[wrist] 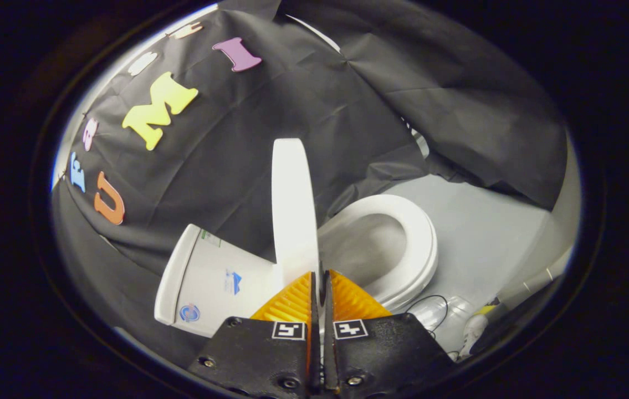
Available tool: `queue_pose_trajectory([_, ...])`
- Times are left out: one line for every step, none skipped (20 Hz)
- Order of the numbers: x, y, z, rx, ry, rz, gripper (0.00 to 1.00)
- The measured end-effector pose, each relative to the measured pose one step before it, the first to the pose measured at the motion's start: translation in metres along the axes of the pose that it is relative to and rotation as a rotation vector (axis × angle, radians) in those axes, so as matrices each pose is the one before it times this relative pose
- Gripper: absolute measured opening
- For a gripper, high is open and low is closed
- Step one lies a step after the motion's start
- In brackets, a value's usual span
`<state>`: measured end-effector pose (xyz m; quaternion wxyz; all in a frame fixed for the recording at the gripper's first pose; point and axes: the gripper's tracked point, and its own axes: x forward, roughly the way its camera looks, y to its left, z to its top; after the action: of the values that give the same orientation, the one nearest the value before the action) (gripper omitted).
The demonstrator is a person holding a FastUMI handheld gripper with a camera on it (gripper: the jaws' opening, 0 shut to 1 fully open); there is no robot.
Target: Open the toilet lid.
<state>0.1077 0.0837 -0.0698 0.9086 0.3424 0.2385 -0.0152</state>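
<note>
- The tank [211,282] is on the left, beyond the left finger, and the lid [293,210] stands edge-on beside it, rising straight ahead of the fingers.
- The gripper [322,282] has its two orange fingers [292,303] pressed close together, with only a thin slit between them. The lower edge of the lid meets their tips, so I judge that they pinch this edge, but the contact itself is hidden.
- The lid looks already raised near to upright, so the step in hand is probably the last push toward the tank.
- To do it well, I would follow the arc of the hinge, keep the fingers square to the edge of the lid, and let go only when the lid leans on the tank, so it does not fall back.
- The seat [419,244] and the bowl lie open on the right of the lid.
- The floor [491,221] is pale grey and smooth; a thin dark cable [430,302] lies near the base of the toilet.
- Black cloth closes the booth behind and above.
</note>
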Motion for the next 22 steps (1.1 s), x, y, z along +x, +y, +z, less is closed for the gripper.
queue_pose_trajectory([-0.00042, 0.00372, -0.00057, -0.01262, -0.00246, -0.00406, 0.06])
queue_pose_trajectory([-0.00075, 0.00371, -0.00013, -0.01196, -0.00300, -0.00347, 0.06])
queue_pose_trajectory([-0.00142, 0.00413, -0.00033, -0.01223, -0.00168, -0.00144, 0.06])
queue_pose_trajectory([-0.00095, 0.00379, 0.00043, -0.01298, -0.00392, 0.00102, 0.06])
queue_pose_trajectory([-0.00087, 0.00427, -0.00059, -0.00894, -0.00120, 0.00084, 0.06])
queue_pose_trajectory([-0.00021, 0.00423, 0.00002, -0.00827, -0.00093, -0.00143, 0.06])
queue_pose_trajectory([-0.00158, 0.00443, -0.00057, -0.00459, -0.00152, 0.00104, 0.06])
queue_pose_trajectory([-0.00125, 0.00480, 0.00031, -0.00537, 0.00093, 0.00185, 0.06])
queue_pose_trajectory([-0.00063, 0.00472, -0.00063, -0.00964, -0.00189, 0.00133, 0.06])
queue_pose_trajectory([-0.00058, 0.00417, -0.00045, -0.01018, -0.00163, 0.00030, 0.06])
queue_pose_trajectory([0.00031, 0.00426, -0.00064, -0.01054, -0.00276, -0.00137, 0.06])
queue_pose_trajectory([-0.00032, 0.00404, -0.00041, -0.00858, -0.00173, -0.00195, 0.06])
queue_pose_trajectory([-0.00059, 0.00392, -0.00056, -0.00791, 0.00176, -0.00291, 0.06])
queue_pose_trajectory([0.00000, 0.00402, -0.00013, -0.00376, 0.00274, -0.00005, 0.06])
queue_pose_trajectory([-0.00131, 0.00495, 0.00083, -0.00336, 0.00112, 0.00447, 0.06])
queue_pose_trajectory([-0.00067, 0.00431, 0.00003, -0.00666, 0.00143, 0.00366, 0.06])
queue_pose_trajectory([-0.00089, 0.00378, -0.00104, -0.00790, 0.00037, 0.00188, 0.06])
queue_pose_trajectory([-0.00034, 0.00304, -0.00039, -0.01127, -0.00080, -0.00275, 0.06])
queue_pose_trajectory([0.00009, 0.00431, -0.00116, -0.01085, -0.00096, -0.00365, 0.06])
queue_pose_trajectory([-0.00147, 0.00322, -0.00036, -0.00943, -0.00170, -0.00306, 0.06])
queue_pose_trajectory([-0.00182, -0.00073, 0.00094, -0.01205, -0.00294, -0.00151, 0.06])
queue_pose_trajectory([-0.00149, 0.00361, -0.00006, -0.01395, -0.00249, -0.00151, 0.06])
